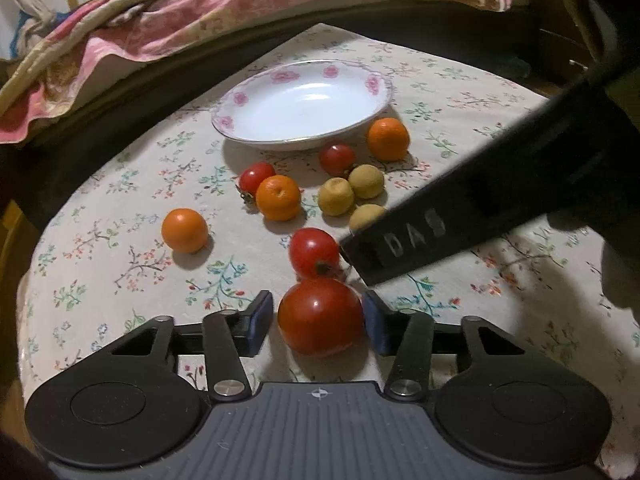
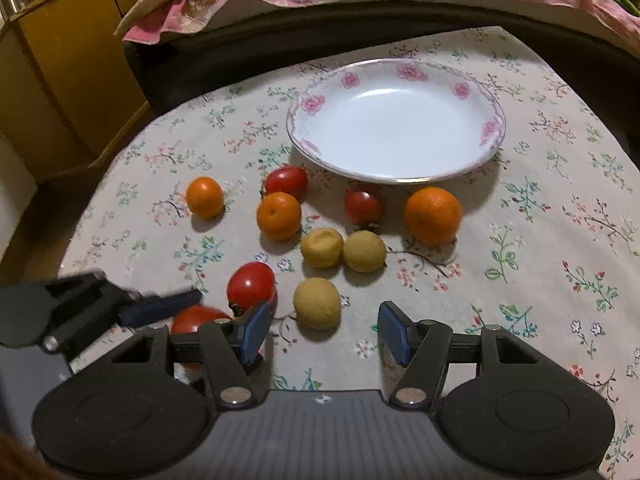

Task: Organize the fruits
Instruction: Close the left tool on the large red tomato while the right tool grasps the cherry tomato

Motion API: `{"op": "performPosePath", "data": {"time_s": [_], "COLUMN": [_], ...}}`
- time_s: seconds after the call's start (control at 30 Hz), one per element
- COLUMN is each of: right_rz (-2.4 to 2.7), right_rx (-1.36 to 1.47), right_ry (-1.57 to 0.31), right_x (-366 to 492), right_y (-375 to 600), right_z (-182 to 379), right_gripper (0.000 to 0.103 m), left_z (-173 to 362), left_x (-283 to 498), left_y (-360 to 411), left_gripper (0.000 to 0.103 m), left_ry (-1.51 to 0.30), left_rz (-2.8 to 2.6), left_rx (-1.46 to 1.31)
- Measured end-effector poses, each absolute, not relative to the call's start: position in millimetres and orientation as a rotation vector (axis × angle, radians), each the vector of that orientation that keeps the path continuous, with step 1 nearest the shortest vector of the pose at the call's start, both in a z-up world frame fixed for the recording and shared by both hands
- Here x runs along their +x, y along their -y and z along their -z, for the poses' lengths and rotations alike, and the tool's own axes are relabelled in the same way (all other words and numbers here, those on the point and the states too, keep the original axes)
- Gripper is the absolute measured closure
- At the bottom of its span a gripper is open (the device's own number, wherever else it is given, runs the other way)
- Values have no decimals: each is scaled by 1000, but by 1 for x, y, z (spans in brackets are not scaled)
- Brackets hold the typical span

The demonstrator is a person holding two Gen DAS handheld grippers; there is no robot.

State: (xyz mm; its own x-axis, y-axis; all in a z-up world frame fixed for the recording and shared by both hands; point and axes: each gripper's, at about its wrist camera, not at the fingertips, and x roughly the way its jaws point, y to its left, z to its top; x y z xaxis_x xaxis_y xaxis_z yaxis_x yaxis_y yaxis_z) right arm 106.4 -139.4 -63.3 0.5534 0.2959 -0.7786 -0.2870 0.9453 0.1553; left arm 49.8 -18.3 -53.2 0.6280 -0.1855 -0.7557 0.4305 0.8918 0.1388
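Right now the left gripper (image 1: 318, 320) has its blue-padded fingers (image 1: 258, 318) spread on either side of a large, glossy red tomato (image 1: 320, 316); the right-hand pad looks to be touching its skin while the left-hand pad stands a little apart, so the fingers are not yet clenched on it. The tomato sits on the table (image 1: 100, 248), which wears a pale cloth printed with small flowers, at the near edge of the scattered fruit and well short of the shallow white plate with pink roses round its rim (image 1: 240, 98). To do this step well, I would centre the tomato between the pads before closing, squeeze gently because the skin is smooth and taut and likely to slip or bruise, then lift straight up so it clears the smaller red tomato (image 1: 314, 252) touching it just behind. The right gripper (image 2: 326, 330) hovers with its fingers released and empty, a round dull-yellow fruit (image 2: 317, 303) lying just ahead between them; it seems lined up as the next pick. Further back lie three bright orange mandarins, the nearest to the plate (image 2: 433, 215) just beside its rim, plus two more yellow fruits and two small tomatoes; the plate holds nothing so far.
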Motion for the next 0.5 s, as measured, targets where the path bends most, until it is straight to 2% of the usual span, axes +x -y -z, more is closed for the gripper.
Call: {"op": "performPosePath", "data": {"time_s": [0.23, 0.5], "right_rz": [-373, -419], "right_rx": [2, -10], "right_ry": [-908, -859], "right_x": [101, 104], "right_y": [126, 102], "right_z": [61, 49], "right_gripper": [41, 42], "left_z": [53, 53], "left_x": [47, 44], "left_y": [15, 8], "left_gripper": [51, 52], "left_ry": [-826, -836], "left_rz": [374, 367], "left_rx": [321, 313]}}
